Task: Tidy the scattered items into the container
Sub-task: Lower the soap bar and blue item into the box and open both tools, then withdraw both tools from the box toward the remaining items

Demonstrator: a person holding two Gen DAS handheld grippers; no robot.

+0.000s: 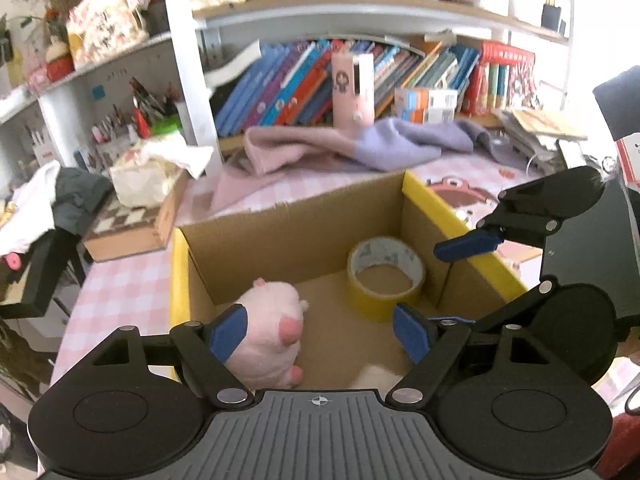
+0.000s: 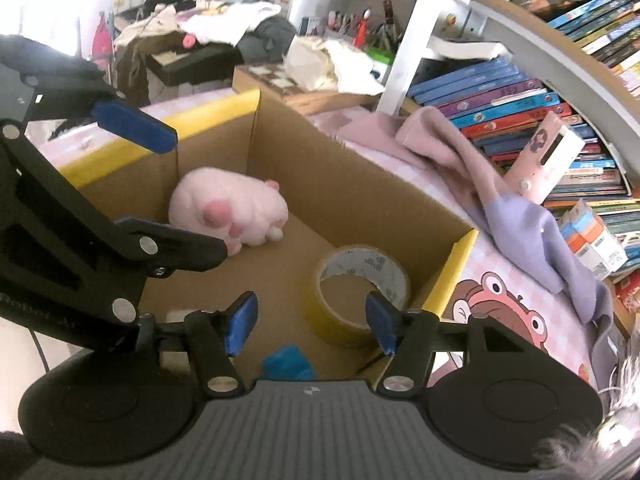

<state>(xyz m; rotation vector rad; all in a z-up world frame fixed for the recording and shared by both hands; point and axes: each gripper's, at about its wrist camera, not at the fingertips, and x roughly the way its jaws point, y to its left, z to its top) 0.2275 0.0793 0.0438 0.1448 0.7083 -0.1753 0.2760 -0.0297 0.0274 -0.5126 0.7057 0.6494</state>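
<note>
An open cardboard box (image 1: 288,236) with yellow rim edges sits on the pink checked table; it also shows in the right wrist view (image 2: 352,184). Inside lie a pink plush toy (image 1: 272,332) (image 2: 228,208), a yellow tape roll (image 1: 386,280) (image 2: 356,292) and a blue item (image 2: 288,362) near the box's front. My left gripper (image 1: 320,336) is open and empty above the box, its left finger beside the plush. My right gripper (image 2: 310,322) is open and empty above the tape roll. Each gripper shows in the other's view (image 1: 520,220) (image 2: 132,172).
A pink and lilac cloth (image 1: 360,148) (image 2: 500,192) lies behind the box. A pink case (image 1: 354,88) leans on rows of books (image 1: 288,84). A chessboard box (image 1: 132,224) with a cream bag stands left. A cartoon-print mat (image 2: 508,312) lies right of the box.
</note>
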